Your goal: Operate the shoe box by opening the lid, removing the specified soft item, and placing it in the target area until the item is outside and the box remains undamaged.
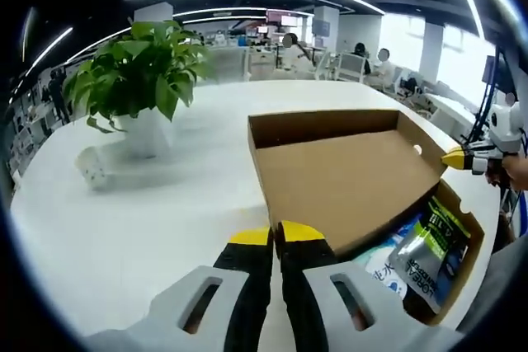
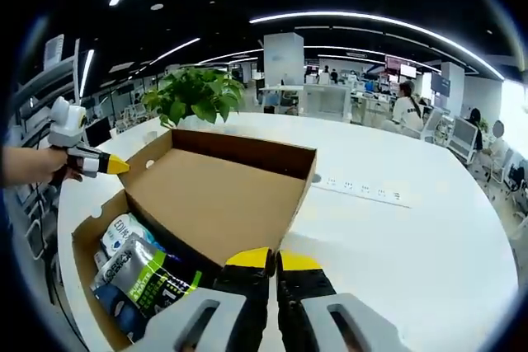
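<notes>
Cardboard shoe box (image 1: 355, 183) lay open on the white table (image 1: 140, 220), lid (image 2: 219, 195) raised. Inside lay soft packets (image 2: 140, 278), one dark pouch lettered "L'OREAL" (image 1: 429, 257). Left hand-held gripper (image 1: 275, 237) and right hand-held gripper (image 2: 273, 260) each had yellow tips together, holding nothing. A potted plant (image 1: 140, 80) stood beyond, in an open-plan office with strip lights.

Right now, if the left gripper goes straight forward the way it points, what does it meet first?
Most likely the open brown cardboard lid of the shoe box: the left gripper, jaws together, has its yellow tips right at the lid's near edge. Whether they touch already, I cannot tell.
</notes>
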`<state>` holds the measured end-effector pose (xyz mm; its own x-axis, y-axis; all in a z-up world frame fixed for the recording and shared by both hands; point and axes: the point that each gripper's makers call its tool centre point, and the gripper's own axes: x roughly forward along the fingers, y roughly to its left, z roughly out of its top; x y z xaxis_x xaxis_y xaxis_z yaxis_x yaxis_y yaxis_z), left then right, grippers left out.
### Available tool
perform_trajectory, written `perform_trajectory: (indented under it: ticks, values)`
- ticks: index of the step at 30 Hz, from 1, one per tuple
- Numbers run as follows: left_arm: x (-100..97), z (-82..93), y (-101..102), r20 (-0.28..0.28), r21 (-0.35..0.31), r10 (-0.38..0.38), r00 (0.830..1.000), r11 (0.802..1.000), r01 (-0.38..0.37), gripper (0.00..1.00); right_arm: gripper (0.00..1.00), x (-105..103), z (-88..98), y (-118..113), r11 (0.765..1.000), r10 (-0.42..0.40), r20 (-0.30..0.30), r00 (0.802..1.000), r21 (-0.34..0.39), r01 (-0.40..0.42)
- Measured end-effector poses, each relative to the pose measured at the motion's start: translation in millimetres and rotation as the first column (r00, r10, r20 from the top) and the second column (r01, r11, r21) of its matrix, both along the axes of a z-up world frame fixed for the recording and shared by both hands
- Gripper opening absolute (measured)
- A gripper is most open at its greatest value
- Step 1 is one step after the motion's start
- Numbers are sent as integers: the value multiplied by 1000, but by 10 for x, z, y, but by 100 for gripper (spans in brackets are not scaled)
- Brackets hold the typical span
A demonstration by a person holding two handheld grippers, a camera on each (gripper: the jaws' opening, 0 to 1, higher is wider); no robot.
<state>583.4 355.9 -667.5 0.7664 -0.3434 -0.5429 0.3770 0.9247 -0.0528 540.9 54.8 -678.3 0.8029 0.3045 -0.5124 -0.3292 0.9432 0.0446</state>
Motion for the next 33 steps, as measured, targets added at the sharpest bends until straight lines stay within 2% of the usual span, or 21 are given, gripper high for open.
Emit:
perform_trajectory:
  ticks: [23, 33]
  values:
    - [165, -128, 2, -31, -2, 24, 999, 1000, -24, 2, 0, 108, -125, -11, 1000, -4, -35, 999, 6, 5]
    - [161, -161, -5, -46, 2, 36, 998, 999, -36, 2, 0, 113, -146, -20, 1000, -15, -47, 999, 19, 15]
